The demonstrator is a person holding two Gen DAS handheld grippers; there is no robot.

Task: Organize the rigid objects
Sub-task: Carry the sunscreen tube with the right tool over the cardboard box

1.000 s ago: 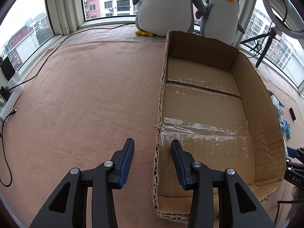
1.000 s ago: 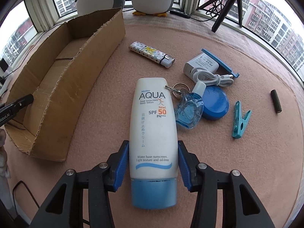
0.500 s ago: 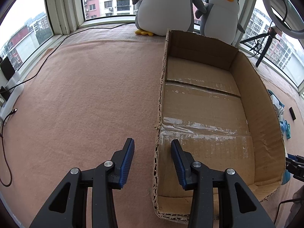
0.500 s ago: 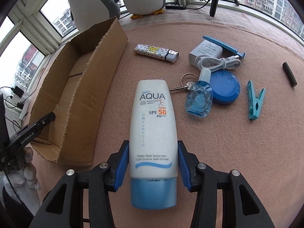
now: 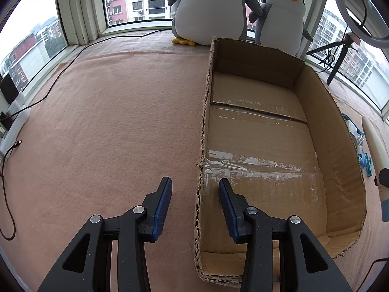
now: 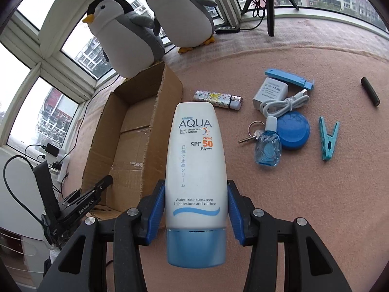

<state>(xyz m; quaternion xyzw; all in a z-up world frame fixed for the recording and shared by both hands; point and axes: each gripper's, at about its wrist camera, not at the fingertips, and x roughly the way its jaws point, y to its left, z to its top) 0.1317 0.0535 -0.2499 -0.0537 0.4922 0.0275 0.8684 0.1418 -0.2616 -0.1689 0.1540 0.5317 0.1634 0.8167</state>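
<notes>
My right gripper is shut on a white sunscreen tube with a blue cap, held above the carpet just right of the open cardboard box. The tube also shows at the right edge of the left wrist view. My left gripper is open and straddles the box's near left wall, touching nothing. On the carpet lie a lighter, a white charger with cable, a blue flat stand, keys, a small blue bottle, a blue round lid, a teal clothespin and a black stick.
Two plush penguins sit against the windows behind the box. A tripod stands at the back right. A black cable runs along the left of the pink carpet. The box floor holds nothing.
My right gripper has risen with the sunscreen tube and swung toward the box, so the tube now shows beyond the box's right wall. The left gripper has stayed put.
</notes>
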